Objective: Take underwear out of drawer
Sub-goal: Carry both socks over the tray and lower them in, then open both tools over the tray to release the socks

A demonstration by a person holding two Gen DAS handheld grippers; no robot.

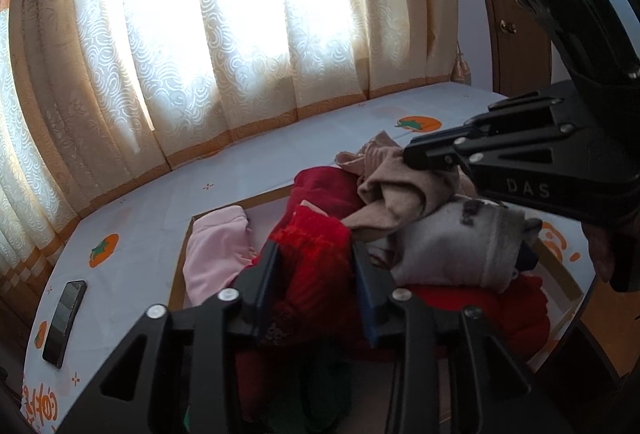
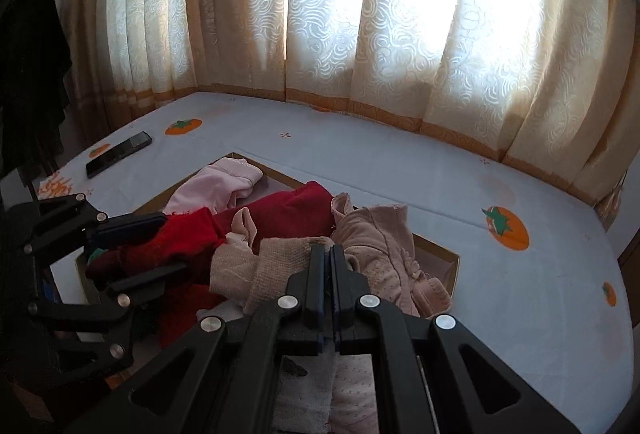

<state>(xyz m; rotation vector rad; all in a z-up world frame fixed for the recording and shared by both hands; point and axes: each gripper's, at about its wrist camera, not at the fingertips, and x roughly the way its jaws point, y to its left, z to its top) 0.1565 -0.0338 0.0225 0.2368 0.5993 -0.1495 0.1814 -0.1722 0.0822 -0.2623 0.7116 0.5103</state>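
Observation:
An open drawer [image 1: 181, 266] [image 2: 437, 238] set into the sheet-covered top is heaped with clothes. My left gripper [image 1: 315, 248] [image 2: 172, 242] stands over the heap with its jaws parted. A bright red knitted garment [image 1: 316, 274] [image 2: 188, 234] lies between them, and the pads do not squeeze it. My right gripper [image 2: 329, 248] [image 1: 410, 153] is shut, its tips pinching a bunched tan knitted garment [image 1: 392, 193] [image 2: 276, 266]. A dusty pink piece of underwear [image 2: 384, 258] lies just right of it. A grey garment [image 1: 452, 250] sits under the tan one.
A pale pink garment [image 1: 216, 250] [image 2: 216, 185] and a dark red one [image 1: 324, 185] [image 2: 288, 205] lie at the drawer's far side. A black phone [image 1: 64, 322] [image 2: 118, 153] rests on the persimmon-print sheet [image 1: 132, 234] to the left. Curtains [image 2: 400, 33] hang behind.

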